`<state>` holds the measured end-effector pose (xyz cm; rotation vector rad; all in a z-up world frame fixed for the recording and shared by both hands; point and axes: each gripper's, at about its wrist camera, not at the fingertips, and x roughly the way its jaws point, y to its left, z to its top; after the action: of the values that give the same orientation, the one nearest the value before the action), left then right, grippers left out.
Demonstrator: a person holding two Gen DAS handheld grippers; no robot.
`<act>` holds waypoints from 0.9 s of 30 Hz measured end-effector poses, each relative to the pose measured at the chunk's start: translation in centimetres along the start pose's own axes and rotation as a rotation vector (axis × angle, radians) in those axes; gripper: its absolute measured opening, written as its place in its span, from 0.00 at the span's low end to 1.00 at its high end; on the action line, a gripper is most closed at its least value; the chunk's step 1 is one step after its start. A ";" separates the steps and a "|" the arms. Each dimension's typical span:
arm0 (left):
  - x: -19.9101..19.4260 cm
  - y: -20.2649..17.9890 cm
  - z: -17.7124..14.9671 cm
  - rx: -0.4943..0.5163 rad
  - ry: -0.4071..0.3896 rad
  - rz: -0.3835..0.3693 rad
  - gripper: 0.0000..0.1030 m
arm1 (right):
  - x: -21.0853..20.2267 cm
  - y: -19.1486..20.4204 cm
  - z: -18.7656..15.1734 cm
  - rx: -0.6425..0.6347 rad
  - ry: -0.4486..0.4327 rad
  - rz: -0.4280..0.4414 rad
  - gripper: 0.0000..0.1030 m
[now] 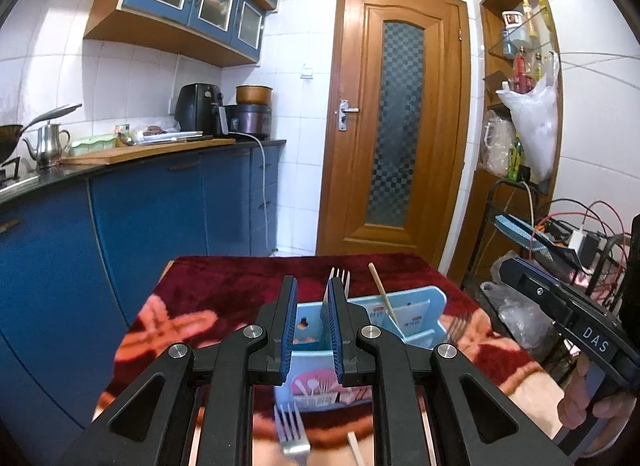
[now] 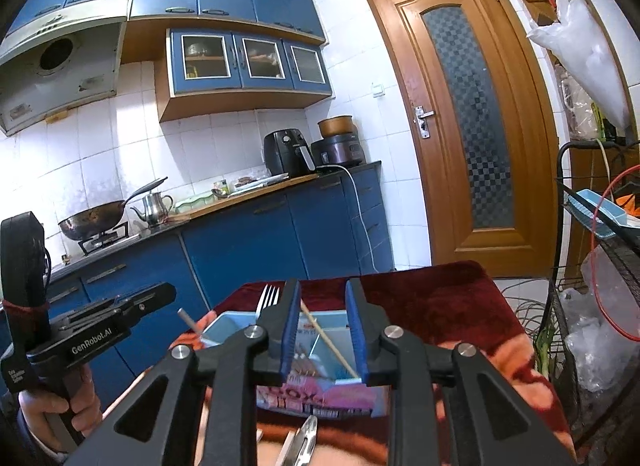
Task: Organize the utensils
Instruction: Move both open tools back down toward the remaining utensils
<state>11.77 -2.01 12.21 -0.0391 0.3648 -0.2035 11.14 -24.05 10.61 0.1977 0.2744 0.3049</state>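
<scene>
Left claw (image 1: 312,330): fingers apart, nothing between the blue pads (image 1: 290,330). It hangs above the near part of a light blue utensil box (image 1: 430,306), which stands on a table covered by a dark red flowered cloth (image 1: 224,286).

Right claw (image 2: 323,332): fingers apart, nothing clamped. It hangs above the same box (image 2: 234,320), seen here from its right side.

Contents of the box, left wrist view: one fork (image 1: 339,277) stands upright with tines up, at 12 o'clock from the claw tips and partly hidden behind the right finger. One wooden chopstick (image 1: 383,294) leans in a right-hand compartment, its upper end tilted toward 11 o'clock. In the right wrist view the chopstick (image 2: 328,342) crosses the gap between the fingers on a slant, without touching either pad.

Loose items on the cloth: a second fork (image 1: 291,432) lies at 6 o'clock, below the left claw, tines pointing toward the box. A pale stick-shaped item (image 1: 356,448) lies just beside it at 5 o'clock; its type cannot be determined. A third fork (image 1: 456,328) lies at 3 o'clock, close against the right wall of the box. In the right wrist view a metal utensil (image 2: 306,440) lies at 6 o'clock, near the front of the box; blurred, type undetermined.

The right handle and the hand (image 1: 588,398) holding it appear at 4 o'clock in the left wrist view.
</scene>
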 end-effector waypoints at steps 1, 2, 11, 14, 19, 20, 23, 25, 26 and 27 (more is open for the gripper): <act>-0.4 0.0 -0.2 0.002 0.010 0.001 0.16 | -0.2 0.1 -0.2 -0.001 0.007 0.001 0.26; -0.6 0.0 -0.3 0.002 0.017 0.000 0.16 | -0.5 0.3 -0.5 -0.004 0.020 0.002 0.26; -1.1 0.4 -2.7 0.010 0.153 -0.002 0.26 | -1.0 1.0 -3.3 -0.010 0.147 0.011 0.32; -0.8 0.3 -3.7 0.023 0.187 0.000 0.27 | -1.1 1.1 -4.5 -0.015 0.189 0.011 0.34; 0.7 0.8 -5.4 -0.009 0.264 -0.011 0.28 | -0.5 0.9 -5.7 -0.006 0.241 0.007 0.37; 0.9 0.9 -5.7 -0.013 0.276 -0.012 0.28 | -0.3 0.8 -5.9 -0.002 0.254 0.006 0.37; 2.4 1.5 -6.8 -0.027 0.337 -0.006 0.29 | 0.3 0.5 -6.7 0.008 0.293 0.000 0.38; 3.3 1.8 -7.4 -0.036 0.373 -0.004 0.33 | 0.7 0.3 -7.1 0.017 0.312 -0.001 0.39; 3.7 2.0 -7.7 -0.041 0.389 -0.002 0.35 | 0.9 0.1 -7.5 0.023 0.326 -0.001 0.39; 4.2 2.2 -8.0 -0.047 0.407 0.000 0.37 | 1.1 0.0 -7.7 0.028 0.334 -0.002 0.39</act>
<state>13.16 -0.69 3.14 -0.0437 0.7755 -0.2031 9.85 -22.53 3.10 0.1739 0.6099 0.3319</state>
